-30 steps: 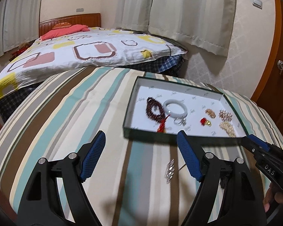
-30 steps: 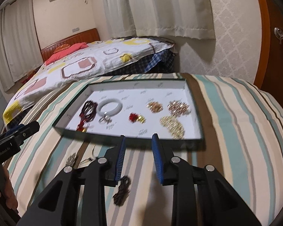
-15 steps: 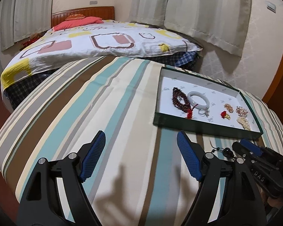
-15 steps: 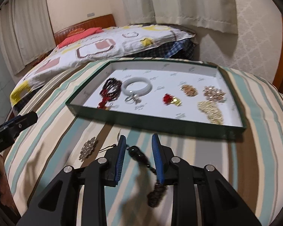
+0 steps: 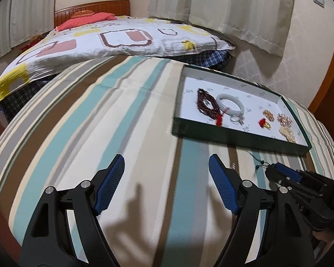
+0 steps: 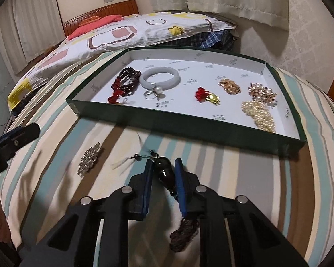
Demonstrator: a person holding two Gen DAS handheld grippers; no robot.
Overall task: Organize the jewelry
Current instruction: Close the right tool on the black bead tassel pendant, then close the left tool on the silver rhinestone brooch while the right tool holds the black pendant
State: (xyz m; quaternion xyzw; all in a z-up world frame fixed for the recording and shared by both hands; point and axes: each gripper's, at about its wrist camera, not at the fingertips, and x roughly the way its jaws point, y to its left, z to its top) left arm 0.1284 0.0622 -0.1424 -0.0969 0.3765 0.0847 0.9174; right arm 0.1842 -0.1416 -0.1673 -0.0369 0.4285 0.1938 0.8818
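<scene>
- The striped bed cover [image 6: 233, 164] fills both views, and everything here rests on it; a second bed with a patterned quilt [image 5: 113, 42] lies beyond.
- The green tray [image 6: 189, 131] with a white floor sits on the cover ahead of the right gripper and off to the right in the left wrist view [image 5: 233, 136].
- The left gripper [image 5: 167, 184] hovers over bare stripes, its blue pads spread wide with nothing between them.
- The right gripper [image 6: 163, 173] has its pads closed in on a dark gourd pendant [image 6: 164, 172]; the pendant's thin cord [image 6: 142, 155] trails forward and its dark tassel [image 6: 184, 235] hangs back under the gripper.
- Inside the tray, at the left: a dark red bead bracelet [image 6: 125, 83] touching a pale jade bangle [image 6: 159, 77], with a ring and pearl charm [image 6: 153, 92] just in front of the bangle.
- At the tray's right: a pearl cluster [image 6: 259, 115], a rose-gold brooch [image 6: 261, 93] and a gold filigree piece [image 6: 229, 85].
- Near the tray's middle: a small red and gold ornament [image 6: 206, 95].
- On the cover, outside the tray and left of the right gripper: a rhinestone brooch [image 6: 89, 158].
</scene>
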